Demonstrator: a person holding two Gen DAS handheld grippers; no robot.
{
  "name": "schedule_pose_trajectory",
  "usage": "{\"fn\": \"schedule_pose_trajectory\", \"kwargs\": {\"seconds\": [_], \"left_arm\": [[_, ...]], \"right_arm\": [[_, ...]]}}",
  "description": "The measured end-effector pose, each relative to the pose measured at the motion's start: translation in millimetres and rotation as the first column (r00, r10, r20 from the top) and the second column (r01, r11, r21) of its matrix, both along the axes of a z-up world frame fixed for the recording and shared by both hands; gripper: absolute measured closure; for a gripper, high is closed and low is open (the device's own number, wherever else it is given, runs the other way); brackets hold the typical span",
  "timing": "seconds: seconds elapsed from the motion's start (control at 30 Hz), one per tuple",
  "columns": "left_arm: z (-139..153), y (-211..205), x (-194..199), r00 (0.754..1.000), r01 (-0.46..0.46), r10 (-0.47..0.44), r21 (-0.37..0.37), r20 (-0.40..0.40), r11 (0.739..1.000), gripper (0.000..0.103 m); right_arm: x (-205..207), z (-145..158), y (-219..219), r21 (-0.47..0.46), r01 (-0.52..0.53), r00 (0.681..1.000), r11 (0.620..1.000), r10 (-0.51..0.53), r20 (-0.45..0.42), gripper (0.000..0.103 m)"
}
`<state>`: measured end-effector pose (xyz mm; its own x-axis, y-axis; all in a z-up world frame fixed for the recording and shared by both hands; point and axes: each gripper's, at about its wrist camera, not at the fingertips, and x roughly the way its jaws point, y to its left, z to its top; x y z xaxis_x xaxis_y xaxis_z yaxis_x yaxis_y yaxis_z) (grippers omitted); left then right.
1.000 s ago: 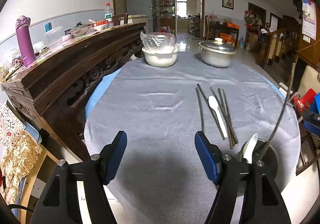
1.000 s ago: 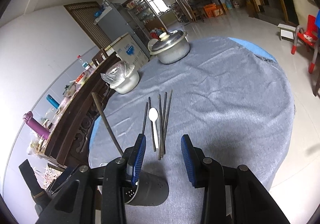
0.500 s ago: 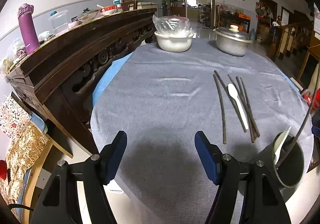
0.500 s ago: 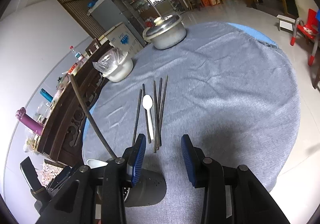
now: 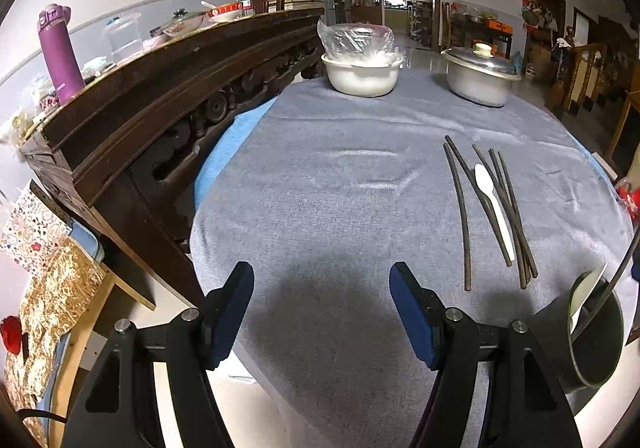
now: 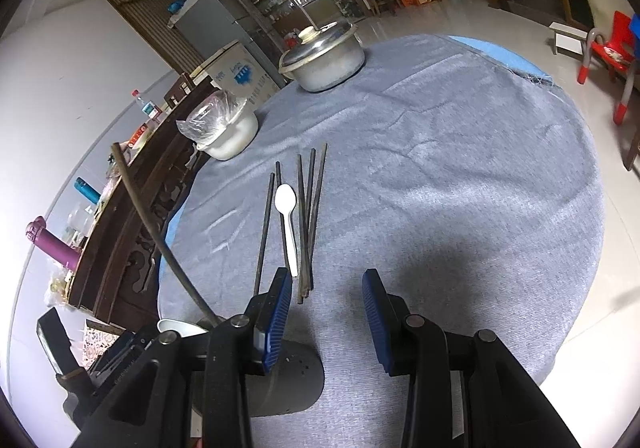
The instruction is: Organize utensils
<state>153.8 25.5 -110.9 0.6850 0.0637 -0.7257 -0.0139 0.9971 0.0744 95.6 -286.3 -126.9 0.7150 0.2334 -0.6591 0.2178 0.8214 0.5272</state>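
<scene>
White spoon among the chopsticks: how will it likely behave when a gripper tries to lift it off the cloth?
The spoon looks like thin plastic, so probably light and a bit bendy. It lies flat between dark chopsticks, so pinching it may nudge them, and they could roll. The grey cloth should limit sliding.

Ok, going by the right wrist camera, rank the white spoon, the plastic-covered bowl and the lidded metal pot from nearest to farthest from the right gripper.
1. White spoon: on the cloth among the chopsticks, just ahead of the right gripper.
2. Plastic-covered bowl: farther back, to the left.
3. Lidded metal pot: at the table's far edge.
</scene>
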Motion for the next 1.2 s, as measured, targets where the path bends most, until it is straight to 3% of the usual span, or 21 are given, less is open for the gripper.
{"fn": "schedule_pose_trajectory", "kwargs": {"seconds": [0.57,1.2], "left_arm": [[-9.8,-16.9,28.7,0.998,0.053,-0.052,0.028,-0.023,0.998,0.032],[-33.3,-48.9,81.9,0.988,0.125,-0.119,0.064,-0.097,0.99,0.032]], "right_arm": [[28.9,-9.0,4.4,-0.05,-0.005,0.999,0.999,0.004,-0.033,0.064],[76.0,-28.5,-5.5,-0.037,0.005,0.996,0.999,-0.008,-0.084,0.064]]}}
